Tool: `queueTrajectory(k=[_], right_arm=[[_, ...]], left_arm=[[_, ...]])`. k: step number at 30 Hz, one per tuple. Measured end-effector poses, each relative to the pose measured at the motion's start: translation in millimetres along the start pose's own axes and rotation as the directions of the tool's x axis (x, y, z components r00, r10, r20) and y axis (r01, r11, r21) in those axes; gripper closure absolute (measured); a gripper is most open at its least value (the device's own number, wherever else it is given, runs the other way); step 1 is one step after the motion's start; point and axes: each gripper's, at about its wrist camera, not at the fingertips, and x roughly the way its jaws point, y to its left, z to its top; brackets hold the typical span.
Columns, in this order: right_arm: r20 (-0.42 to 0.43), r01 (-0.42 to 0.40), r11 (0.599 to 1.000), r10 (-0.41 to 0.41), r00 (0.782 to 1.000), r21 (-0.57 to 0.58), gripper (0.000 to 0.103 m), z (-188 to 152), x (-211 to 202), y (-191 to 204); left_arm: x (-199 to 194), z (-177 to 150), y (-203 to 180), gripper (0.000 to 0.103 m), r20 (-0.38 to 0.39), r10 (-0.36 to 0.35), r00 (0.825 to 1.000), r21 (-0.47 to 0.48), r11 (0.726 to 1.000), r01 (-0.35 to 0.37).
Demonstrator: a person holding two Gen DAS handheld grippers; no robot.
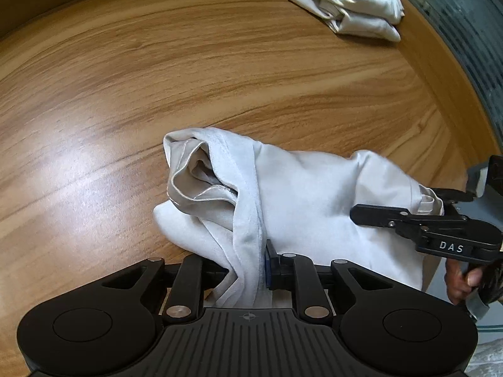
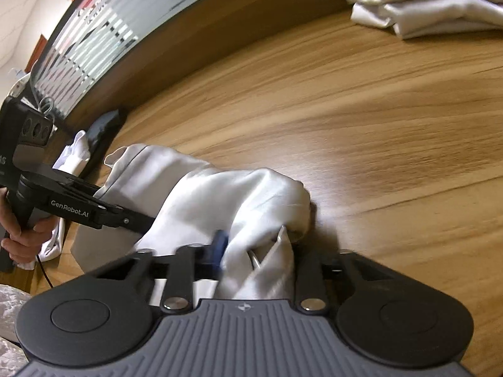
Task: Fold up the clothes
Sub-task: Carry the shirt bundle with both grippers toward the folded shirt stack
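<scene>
2 grippers and 2 lots of pale cloth show on 1 wooden table. The nearer lot is 1 white garment, soft and slightly shiny, lying crumpled near the table's front edge with a rolled, hemmed opening bunched at one end and smoother cloth spread toward the other. The farther lot is a folded stack of similar white cloth, well apart from the garment near the far edge; how many pieces it holds cannot be told. The left gripper is nearly closed, pinching a hanging fold of the garment against a blue pad. The right gripper is likewise narrow, with a gathered, pointed fold of the same garment between its fingers; this view is blurred. Seen from the left wrist, the right gripper's black body reads "DAS"; seen from the right wrist, the left gripper's arm reads "GenRobot.AI". A person's hand wraps each handle. Beyond the table runs a frosted, striped glass partition.
</scene>
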Motion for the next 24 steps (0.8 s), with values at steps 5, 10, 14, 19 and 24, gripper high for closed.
queueTrajectory(k=[5, 10, 14, 19, 24], right_arm=[[-0.001, 0.0, 1.0, -0.001, 1.0, -0.02, 0.092, 11.2, -7.8, 0.0], [0.017, 0.003, 0.999, -0.002, 1.0, -0.051, 0.093, 27.9, -36.7, 2.3], [0.041, 0.021, 0.997, -0.018, 0.999, -0.081, 0.093, 49.2, -66.0, -2.1], [0.055, 0.022, 0.993, -0.016, 0.998, -0.112, 0.093, 90.9, -102.5, -34.1], [0.032, 0.002, 0.984, 0.003, 0.999, -0.177, 0.093, 161.1, -143.5, -85.1]], left_arm=[[-16.3, -6.1, -14.9, 0.09, 0.08, 0.02, 0.997, -0.029, 0.999, -0.018], [-30.2, -2.9, -48.6, 0.09, 0.139, 0.028, 0.99, 0.006, 1.0, -0.029], [-29.2, 11.6, -80.6, 0.09, 0.163, 0.041, 0.986, 0.02, 0.999, -0.045], [-23.9, 50.7, -134.6, 0.09, 0.234, 0.077, 0.969, 0.011, 0.997, -0.082], [-18.7, 100.2, -191.9, 0.09, 0.308, 0.123, 0.943, -0.115, 0.989, -0.091]])
